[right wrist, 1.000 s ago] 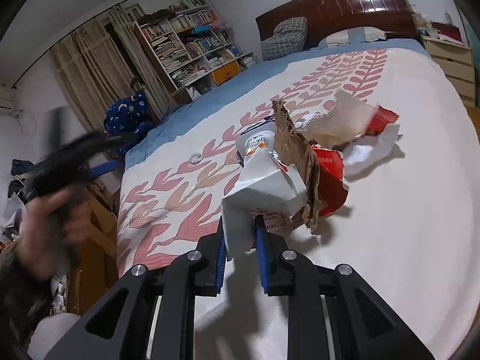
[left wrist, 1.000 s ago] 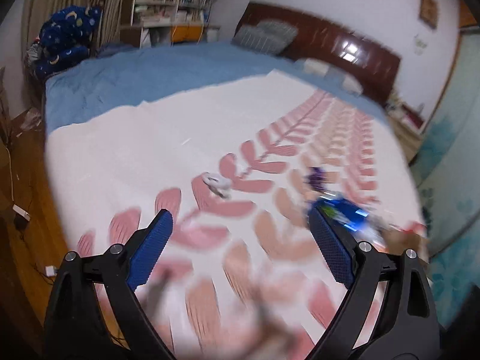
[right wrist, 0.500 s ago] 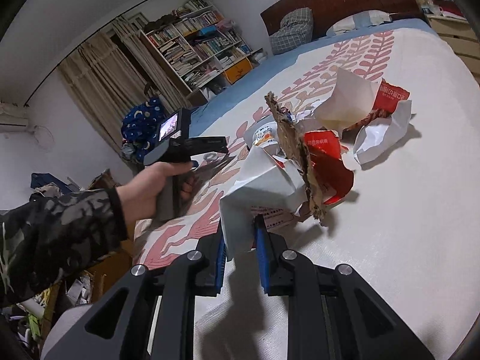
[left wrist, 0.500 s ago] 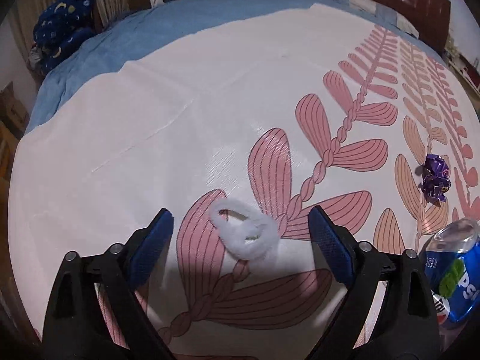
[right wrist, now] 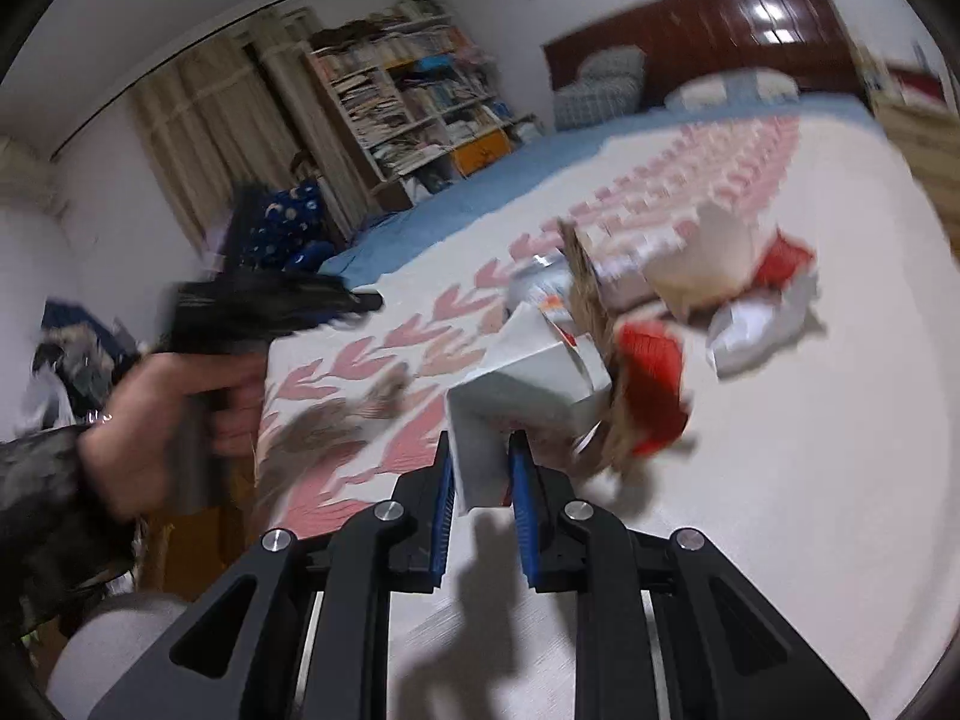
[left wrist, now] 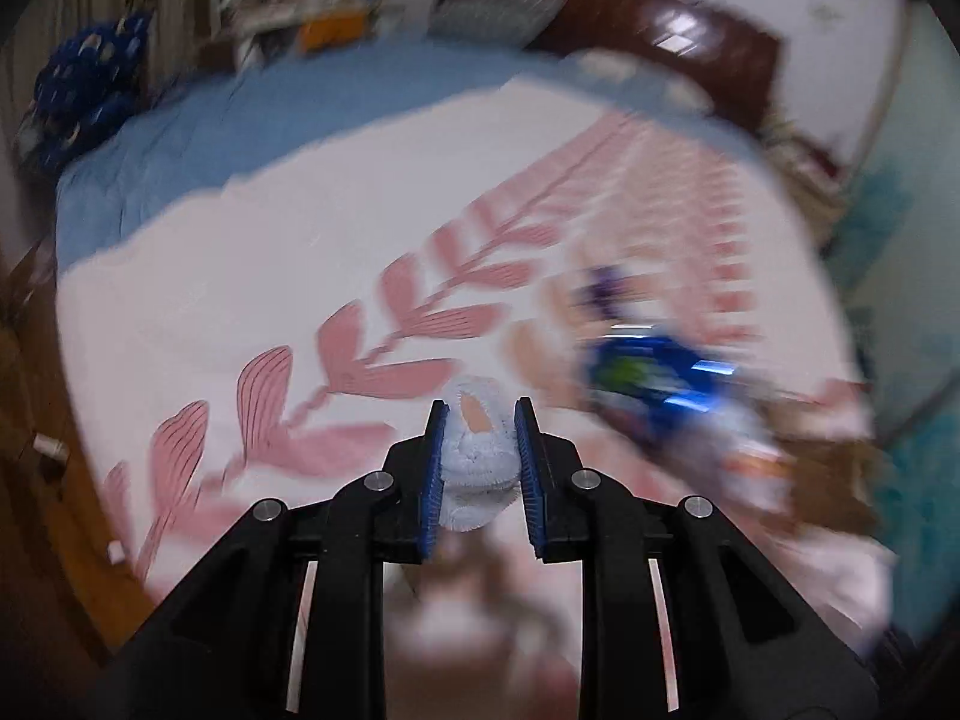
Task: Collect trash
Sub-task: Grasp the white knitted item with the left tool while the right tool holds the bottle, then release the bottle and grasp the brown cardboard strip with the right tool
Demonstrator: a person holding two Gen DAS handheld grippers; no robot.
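My left gripper point(left wrist: 480, 420) is shut on a fluffy white hair tie point(left wrist: 477, 456) and holds it above the leaf-patterned bed cover point(left wrist: 252, 276). A blue soda can point(left wrist: 648, 372) and a small purple wrapper point(left wrist: 606, 288) lie blurred to its right. My right gripper point(right wrist: 480, 450) is shut on a white paper carton point(right wrist: 528, 384) that rests on the bed. Behind the carton lies a pile of torn brown cardboard point(right wrist: 591, 306), red packets point(right wrist: 651, 390) and white paper point(right wrist: 756, 324). The left gripper also shows blurred in the right wrist view point(right wrist: 270, 306), in the person's hand.
A dark wooden headboard point(right wrist: 720, 18) with pillows stands at the far end of the bed. A bookshelf point(right wrist: 414, 96) and curtains stand beyond the blue sheet point(left wrist: 240, 120). The wooden floor point(left wrist: 36, 396) runs along the bed's left edge. A nightstand point(right wrist: 918, 132) stands at the far right.
My left gripper has shut on the white hair tie and lifted it off the bed cover, pulling back. My right gripper still holds the white carton in about the same place.
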